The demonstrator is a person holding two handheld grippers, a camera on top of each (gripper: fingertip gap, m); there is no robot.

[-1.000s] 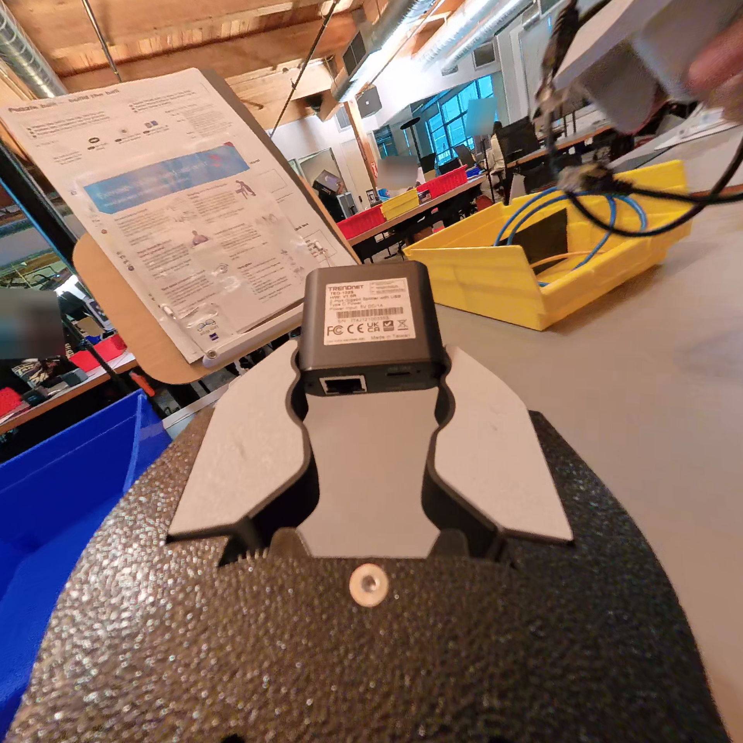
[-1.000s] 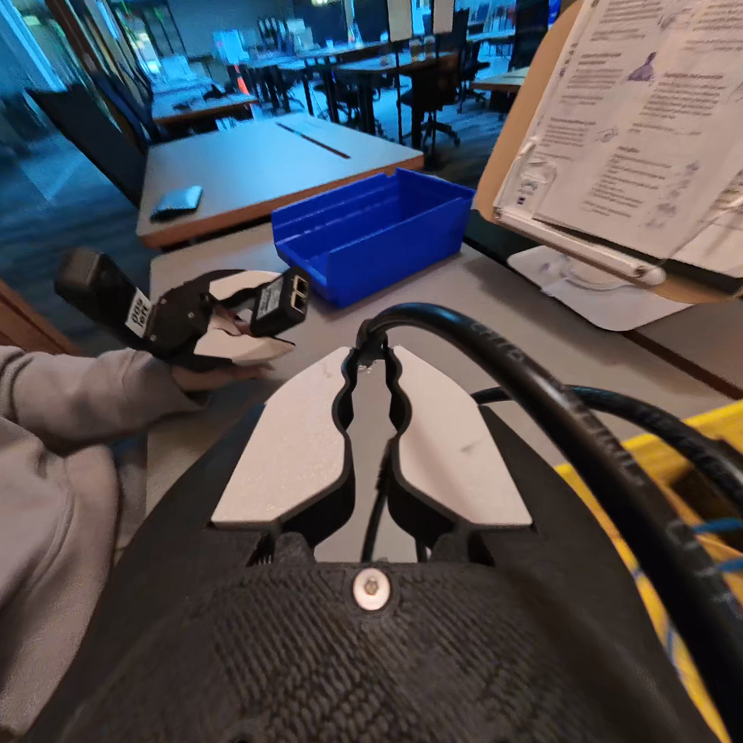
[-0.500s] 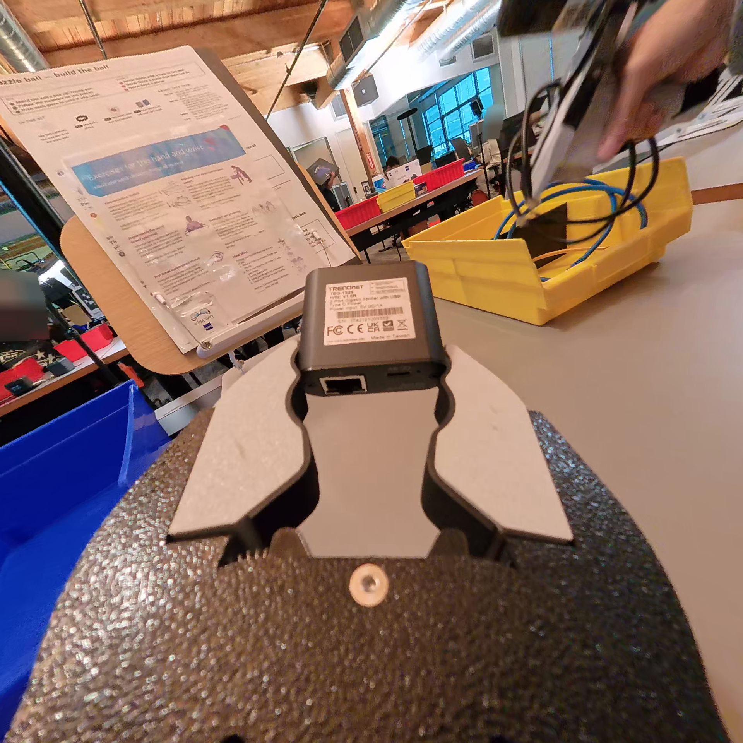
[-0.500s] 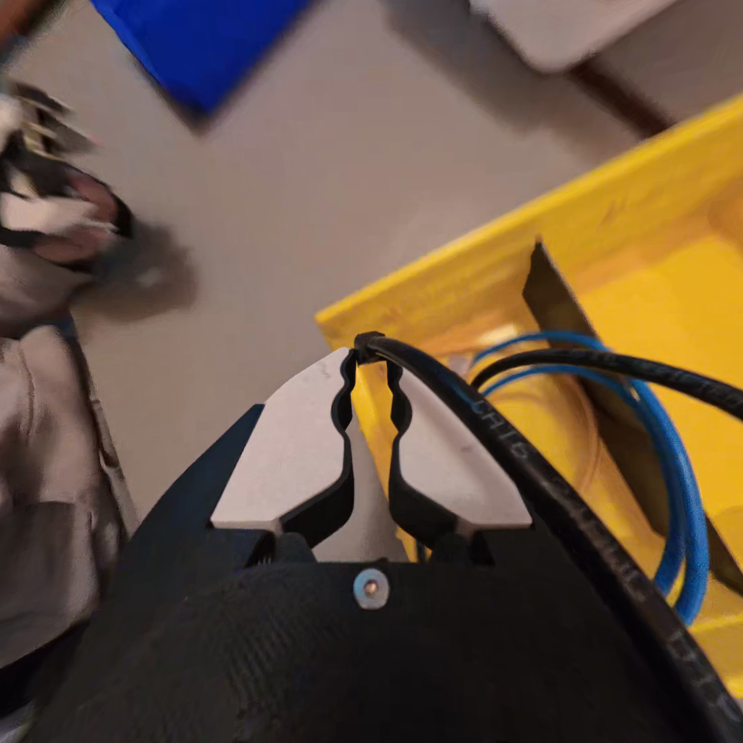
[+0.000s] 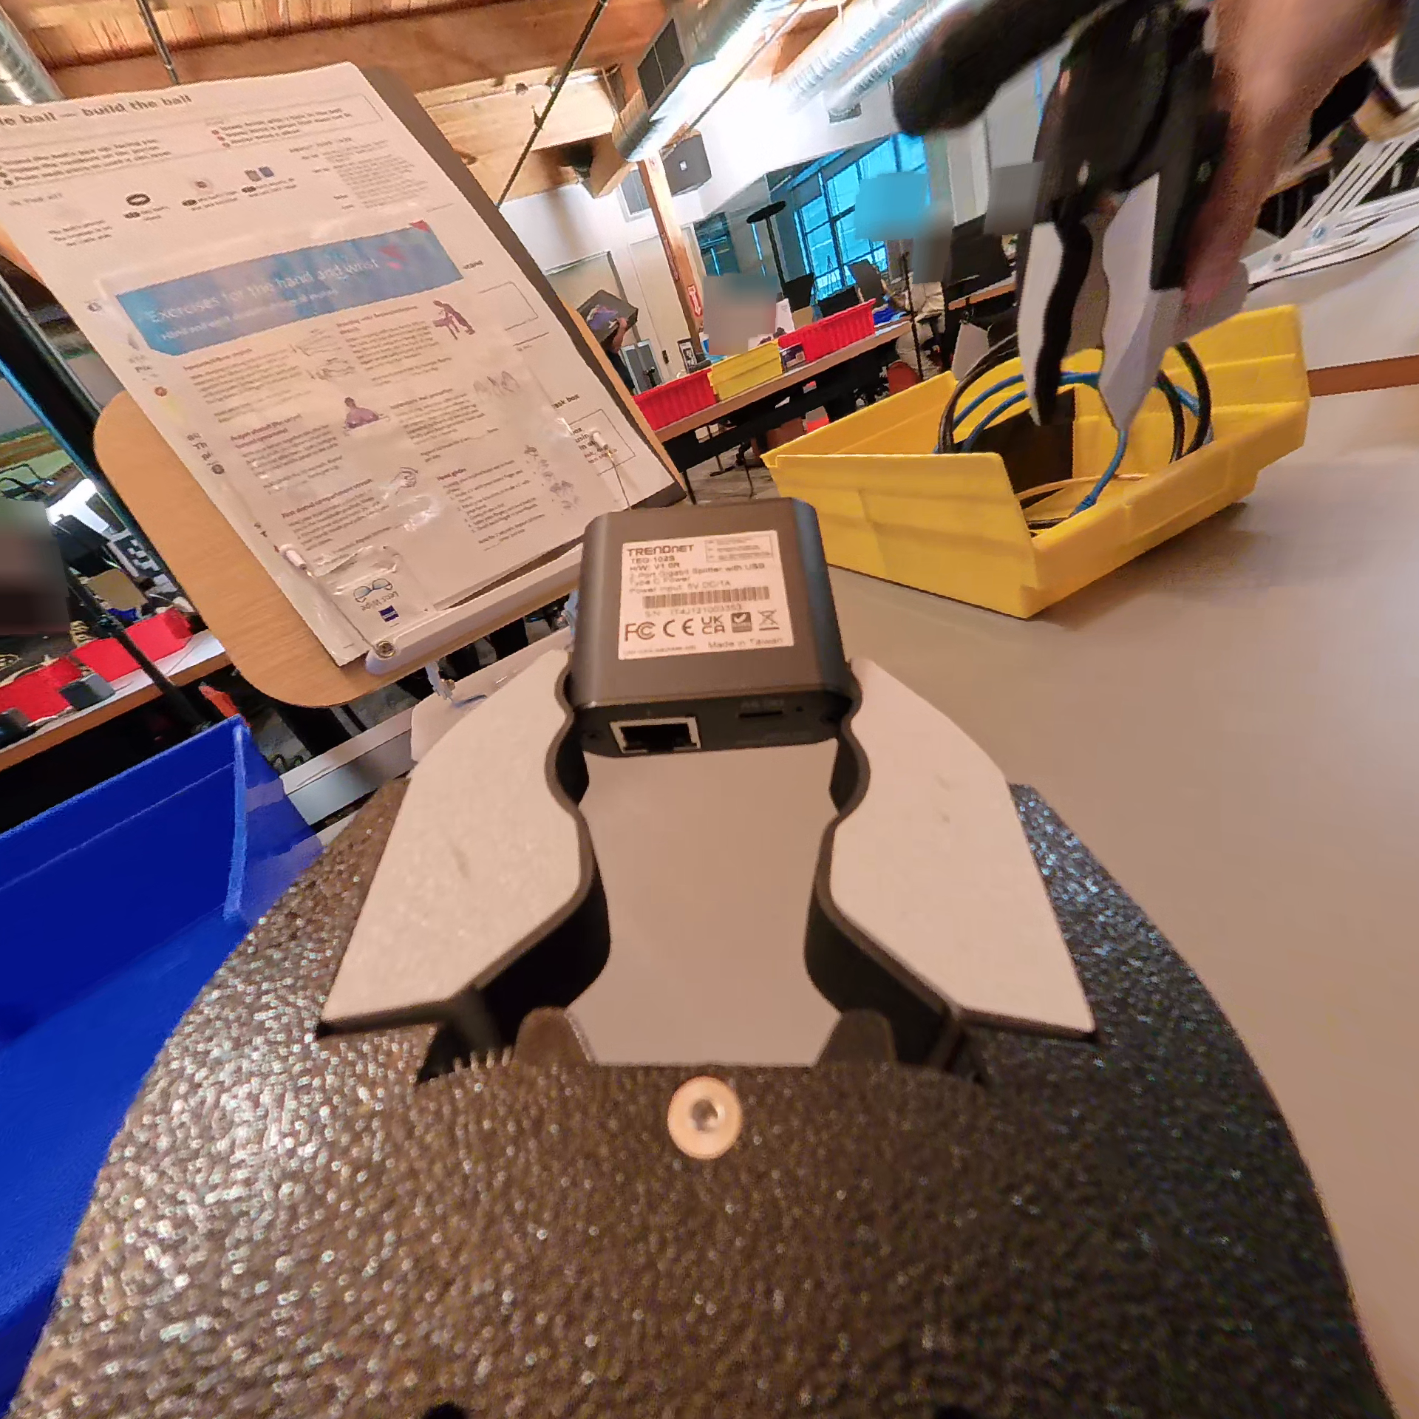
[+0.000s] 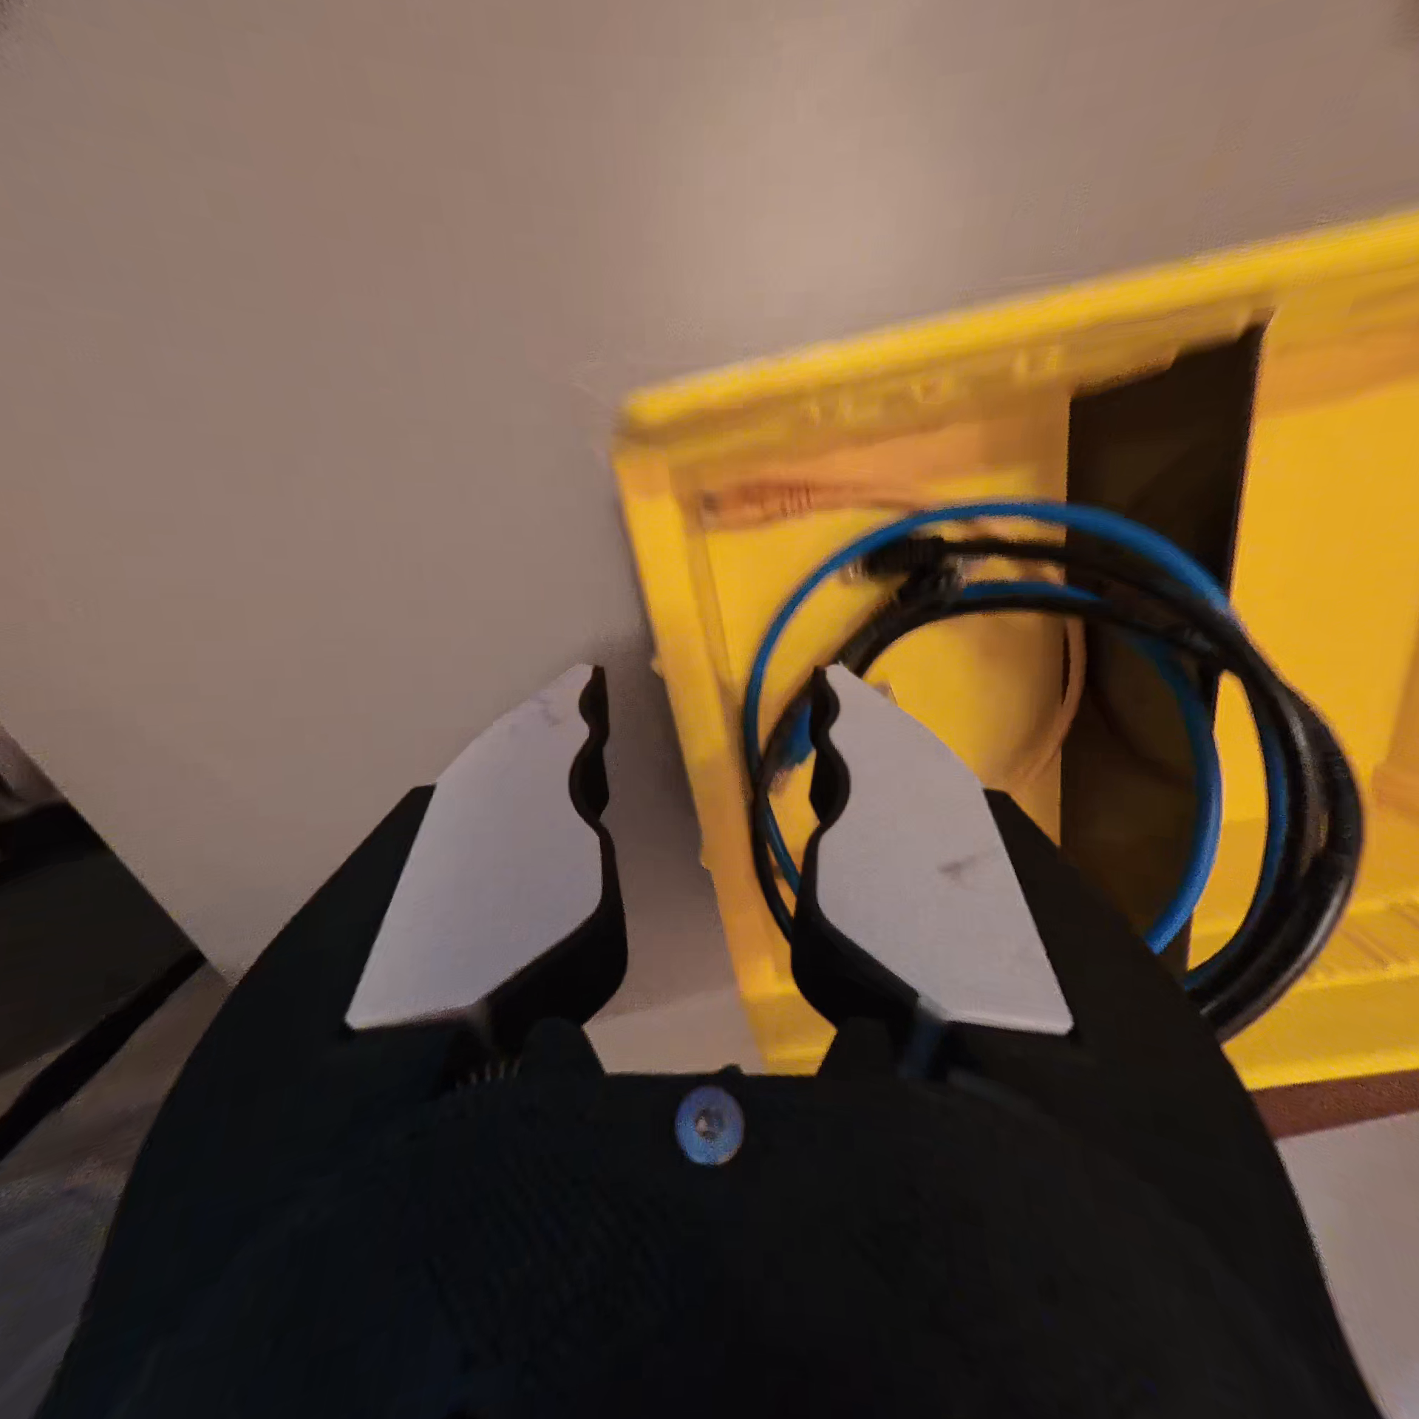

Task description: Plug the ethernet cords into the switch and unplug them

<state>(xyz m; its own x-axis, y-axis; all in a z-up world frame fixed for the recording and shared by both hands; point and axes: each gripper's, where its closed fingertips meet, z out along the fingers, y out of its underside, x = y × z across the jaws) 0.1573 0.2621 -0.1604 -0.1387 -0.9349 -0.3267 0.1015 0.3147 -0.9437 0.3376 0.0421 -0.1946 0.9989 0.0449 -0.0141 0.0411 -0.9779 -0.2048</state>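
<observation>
- Left tool [image 5: 706, 691] is clamped on the switch [image 5: 702, 606], one finger on each side of the small dark box.
- The switch's long axis runs straight away from the camera along the fingers; its labelled face is up, and the end with one network port [image 5: 659, 735] points back toward the camera, at 6 o'clock.
- No cord sits in that port.
- Right tool [image 6: 706, 695] hangs with its fingers apart and nothing between them, tips pointing down at the near left corner of the yellow bin [image 6: 676, 583].
- From the left wrist view the right tool [image 5: 1083, 384] shows at 1 o'clock, tips down over the same bin [image 5: 944, 530], a hand [image 5: 1259, 153] blurred behind it.
- The cords lie coiled in the bin: a blue cord [image 6: 990, 516] and a black cord [image 6: 1305, 775], loops overlapping, plug ends lying near 12 o'clock of the coil.
- The bin rests on the grey surface [image 5: 1152, 768], well apart from the switch.
- A blue bin [image 5: 115, 883] sits at 9 o'clock, and a stand with a printed sheet [image 5: 307, 345] leans at 11 o'clock.
</observation>
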